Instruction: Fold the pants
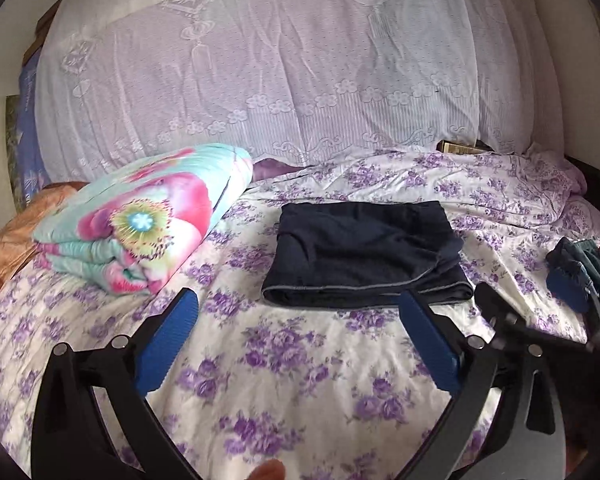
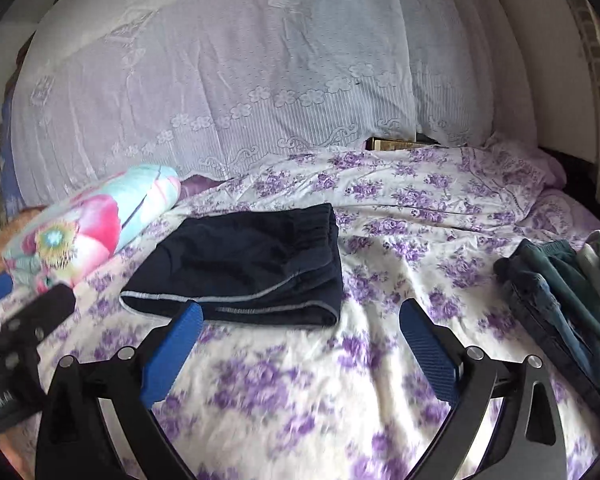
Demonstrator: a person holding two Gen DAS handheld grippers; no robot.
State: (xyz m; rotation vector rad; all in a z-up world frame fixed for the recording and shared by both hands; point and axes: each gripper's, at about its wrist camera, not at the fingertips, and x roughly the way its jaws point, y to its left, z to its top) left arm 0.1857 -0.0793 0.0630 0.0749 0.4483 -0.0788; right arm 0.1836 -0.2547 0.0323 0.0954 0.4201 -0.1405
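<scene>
Since the dark navy pants [image 1: 364,256] lie folded mid-bed, folding looks done; left gripper [image 1: 300,340] and right gripper [image 2: 300,344] gape wide, empty.

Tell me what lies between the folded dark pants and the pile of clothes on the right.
Only bare floral bedsheet, seen in the right wrist view, between the folded dark pants and the pile of clothes.

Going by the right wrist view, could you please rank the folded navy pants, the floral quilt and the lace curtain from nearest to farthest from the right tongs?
1. Folded navy pants, just ahead, slightly left.
2. Floral quilt, farther left.
3. Lace curtain, along the bed's far side.
</scene>
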